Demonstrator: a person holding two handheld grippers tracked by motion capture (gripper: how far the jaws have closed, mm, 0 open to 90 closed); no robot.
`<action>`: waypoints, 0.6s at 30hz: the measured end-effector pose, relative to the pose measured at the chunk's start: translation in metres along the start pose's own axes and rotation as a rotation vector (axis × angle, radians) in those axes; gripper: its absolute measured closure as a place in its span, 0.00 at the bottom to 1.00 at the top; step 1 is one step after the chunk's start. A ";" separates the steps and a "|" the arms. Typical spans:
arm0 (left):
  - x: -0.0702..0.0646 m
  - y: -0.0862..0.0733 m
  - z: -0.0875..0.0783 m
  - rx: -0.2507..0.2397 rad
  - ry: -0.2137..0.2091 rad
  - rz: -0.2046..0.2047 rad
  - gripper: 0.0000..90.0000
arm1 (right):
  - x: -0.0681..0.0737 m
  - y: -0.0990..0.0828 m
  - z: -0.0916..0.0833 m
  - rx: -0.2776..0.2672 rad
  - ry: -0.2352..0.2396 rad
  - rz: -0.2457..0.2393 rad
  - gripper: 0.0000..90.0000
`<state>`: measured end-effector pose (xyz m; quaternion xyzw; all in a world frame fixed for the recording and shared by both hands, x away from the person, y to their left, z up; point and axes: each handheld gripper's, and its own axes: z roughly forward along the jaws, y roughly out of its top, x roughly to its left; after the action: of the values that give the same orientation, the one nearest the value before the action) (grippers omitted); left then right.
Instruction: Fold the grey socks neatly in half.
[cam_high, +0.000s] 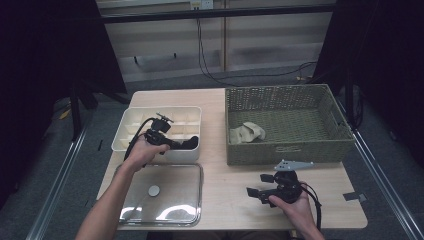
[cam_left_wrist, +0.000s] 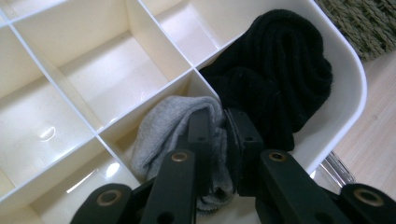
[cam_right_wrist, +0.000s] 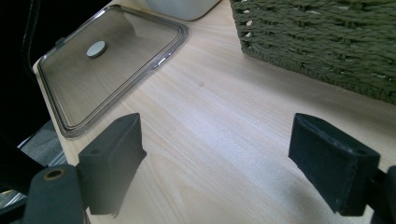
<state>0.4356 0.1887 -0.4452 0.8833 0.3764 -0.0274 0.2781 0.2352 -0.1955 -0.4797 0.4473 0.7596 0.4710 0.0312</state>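
A soft grey sock (cam_left_wrist: 180, 135), folded and ribbed, is clamped between the jaws of the left gripper (cam_left_wrist: 223, 140) in a near compartment of the cream divided box (cam_high: 131, 120). One rolled black sock (cam_left_wrist: 275, 70) is seen in the adjoining corner compartment. One beige cloth (cam_high: 247, 132) lies in the one green woven basket (cam_high: 290, 150). One clear lid (cam_high: 165, 192) rests on the table (cam_high: 230, 185). The right gripper (cam_right_wrist: 219, 158) is held with jaws apart, empty.

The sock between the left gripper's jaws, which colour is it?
Grey sock, best in the left gripper view.
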 end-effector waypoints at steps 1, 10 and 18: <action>0.000 0.000 0.000 -0.001 -0.006 0.004 0.89 | 0.000 0.000 0.000 0.002 0.000 -0.001 0.19; -0.002 -0.007 -0.008 -0.087 -0.006 0.016 0.71 | 0.000 0.000 0.001 -0.017 0.004 0.028 0.20; -0.003 -0.018 -0.023 -0.194 0.023 -0.016 0.52 | 0.000 0.001 0.002 -0.022 0.002 0.015 0.23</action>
<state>0.4180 0.2086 -0.4338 0.8494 0.3876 0.0172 0.3576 0.2373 -0.1937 -0.4801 0.4521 0.7511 0.4800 0.0317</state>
